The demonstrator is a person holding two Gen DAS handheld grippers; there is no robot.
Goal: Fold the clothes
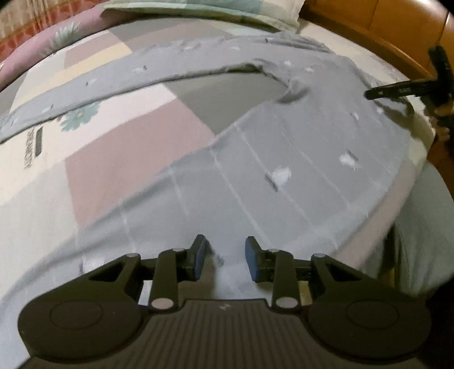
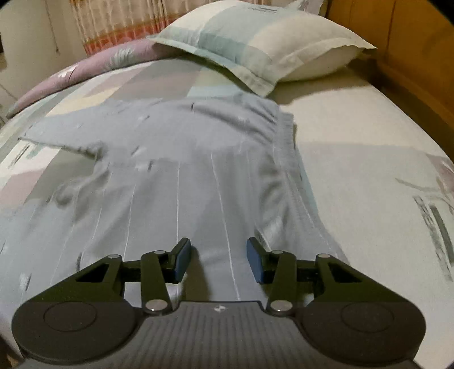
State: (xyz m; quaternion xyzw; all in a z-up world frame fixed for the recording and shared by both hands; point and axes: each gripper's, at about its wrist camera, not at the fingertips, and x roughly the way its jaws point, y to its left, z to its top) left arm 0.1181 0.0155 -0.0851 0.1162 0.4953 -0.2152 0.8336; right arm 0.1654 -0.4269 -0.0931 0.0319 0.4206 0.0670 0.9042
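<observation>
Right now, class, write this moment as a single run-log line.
garment: grey striped cloth shirt spread on patchwork bedsheet | left gripper: jaws open, over hem | right gripper: jaws open, over hem | fold: not started

A pillow (image 2: 255,45) lies upper centre on the patchwork bed sheet (image 2: 354,159); wooden headboard (image 2: 397,34) upper right; striped curtain (image 2: 113,25) upper left.

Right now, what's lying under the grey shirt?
The grey shirt lies spread on the bed sheet, whose patchwork blocks show around it and between sleeve and body. The sheet directly beneath is covered, so anything hidden there can't be seen.
</observation>
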